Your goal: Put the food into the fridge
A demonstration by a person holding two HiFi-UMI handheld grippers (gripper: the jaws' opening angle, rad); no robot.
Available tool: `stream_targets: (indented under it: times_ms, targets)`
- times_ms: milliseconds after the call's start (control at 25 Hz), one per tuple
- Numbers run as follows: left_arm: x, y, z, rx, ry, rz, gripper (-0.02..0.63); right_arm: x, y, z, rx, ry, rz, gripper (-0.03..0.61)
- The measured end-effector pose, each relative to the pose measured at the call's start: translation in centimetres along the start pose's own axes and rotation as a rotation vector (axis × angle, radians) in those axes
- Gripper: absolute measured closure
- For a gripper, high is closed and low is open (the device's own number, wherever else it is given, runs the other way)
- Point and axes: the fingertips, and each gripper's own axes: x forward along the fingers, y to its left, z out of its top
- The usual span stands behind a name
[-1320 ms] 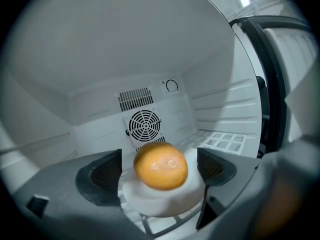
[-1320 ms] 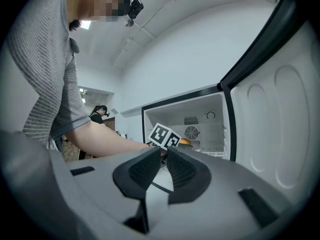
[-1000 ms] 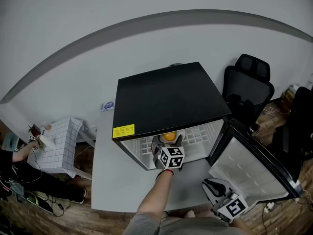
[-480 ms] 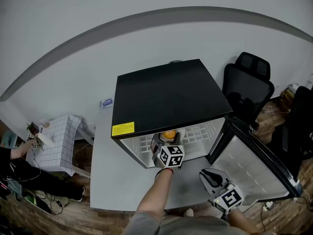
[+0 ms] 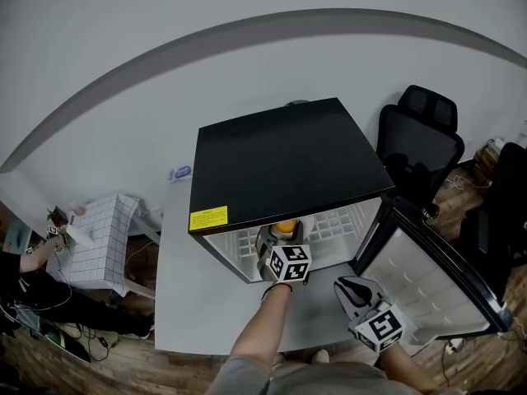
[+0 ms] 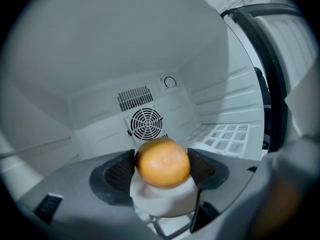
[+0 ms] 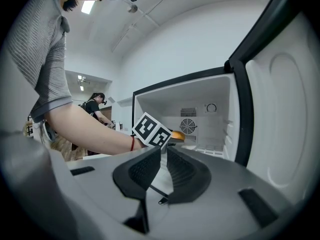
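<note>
Head view, place: the orange (image 5: 286,226) is just inside the open fridge (image 5: 288,151), at 12 o'clock of the left gripper (image 5: 280,237). The right gripper (image 5: 350,288) is at 4 o'clock of it, beside the door (image 5: 428,282).
Left gripper view, grip: the jaws have just been closing. The pads lie against both sides of the orange, which sits on a white base (image 6: 162,201). The fan (image 6: 146,123) is at 12 o'clock.
Right gripper view, grip: the jaws are all but together and hold nothing. The orange is well apart, at 12 o'clock.
Handling: it is probably light, round and smooth, so it may roll. Best held gently across its middle.
</note>
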Motion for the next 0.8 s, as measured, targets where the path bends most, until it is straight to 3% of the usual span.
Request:
stream_targets:
  times_ms: [800]
  targets:
    - [-3.4,0.0,1.8,-0.016,-0.111,-0.054,0.276,0.3,0.5,0.5,-0.004,-0.036,0.001,0.551]
